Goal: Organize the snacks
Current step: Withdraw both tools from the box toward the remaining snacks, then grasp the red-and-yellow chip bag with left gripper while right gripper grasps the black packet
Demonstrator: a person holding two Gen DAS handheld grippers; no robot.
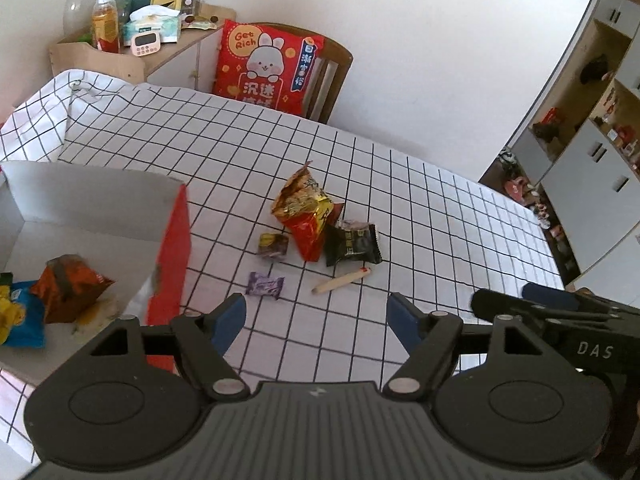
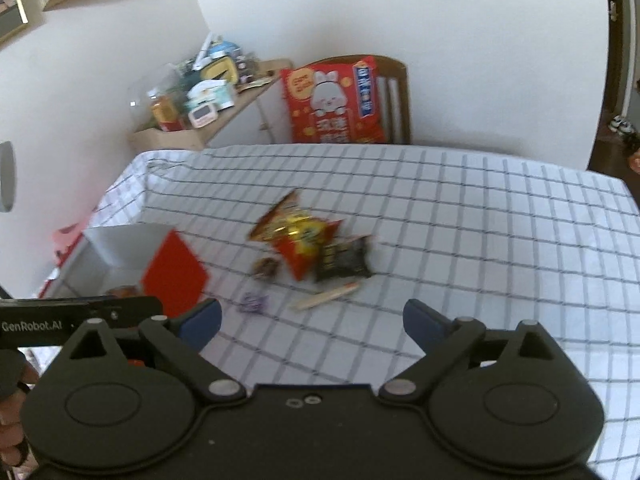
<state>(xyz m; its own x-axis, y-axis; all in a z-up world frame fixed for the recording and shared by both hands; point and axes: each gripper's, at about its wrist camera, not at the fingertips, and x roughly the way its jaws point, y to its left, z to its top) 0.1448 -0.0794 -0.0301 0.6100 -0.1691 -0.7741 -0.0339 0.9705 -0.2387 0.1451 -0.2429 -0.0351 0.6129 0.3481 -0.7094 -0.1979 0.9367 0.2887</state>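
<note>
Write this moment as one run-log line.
left tool: open, empty | right tool: open, empty | box: holds some snacks | table: snacks remain

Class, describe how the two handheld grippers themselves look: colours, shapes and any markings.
Both are matte black plastic. The left gripper and right gripper each have two round discs, silver rivets on angled linkages, and blue-padded fingers. White lettering reads "DAS" on the right gripper's side, "GenRobot.AI" on the left's. No cables show.
</note>
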